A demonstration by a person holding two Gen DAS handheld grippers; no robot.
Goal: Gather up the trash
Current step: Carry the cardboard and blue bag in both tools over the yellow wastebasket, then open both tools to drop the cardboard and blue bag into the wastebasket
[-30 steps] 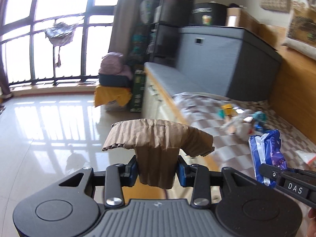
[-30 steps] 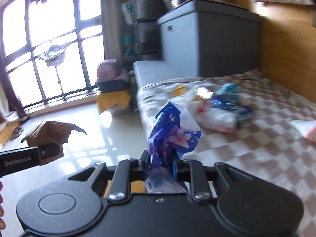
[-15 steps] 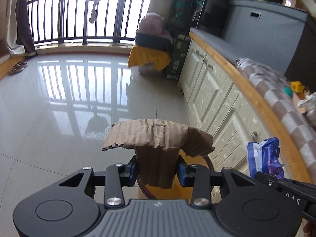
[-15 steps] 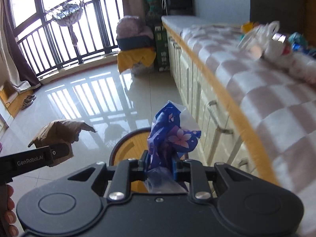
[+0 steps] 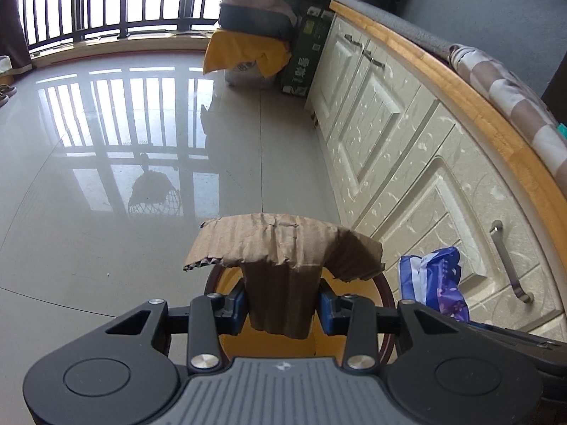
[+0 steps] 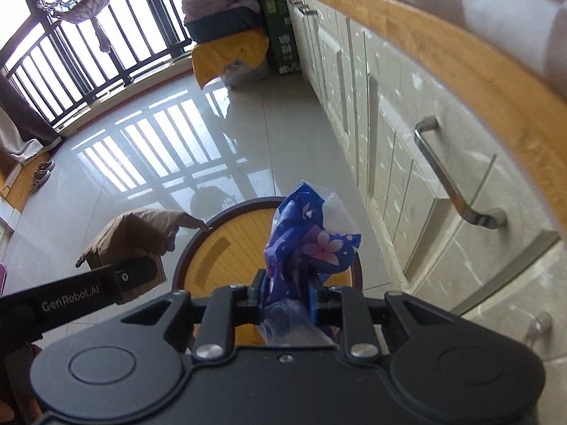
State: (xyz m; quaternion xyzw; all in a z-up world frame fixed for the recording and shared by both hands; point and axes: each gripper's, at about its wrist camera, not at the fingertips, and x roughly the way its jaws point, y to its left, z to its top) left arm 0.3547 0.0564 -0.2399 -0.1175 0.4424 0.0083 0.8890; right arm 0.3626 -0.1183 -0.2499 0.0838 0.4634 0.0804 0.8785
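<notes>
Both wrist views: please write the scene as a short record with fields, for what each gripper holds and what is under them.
left gripper: jaws shut on a torn piece of cardboard
right gripper: jaws shut on a blue flowered plastic wrapper
below: round bin with a dark rim and yellow inside, on the tiled floor
beside: white cabinet with metal handles
task state: both pieces held above the bin, not dropped

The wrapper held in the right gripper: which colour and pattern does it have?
The wrapper is dark blue with pink flowers, part clear plastic; the right wrist view shows it best.
</notes>
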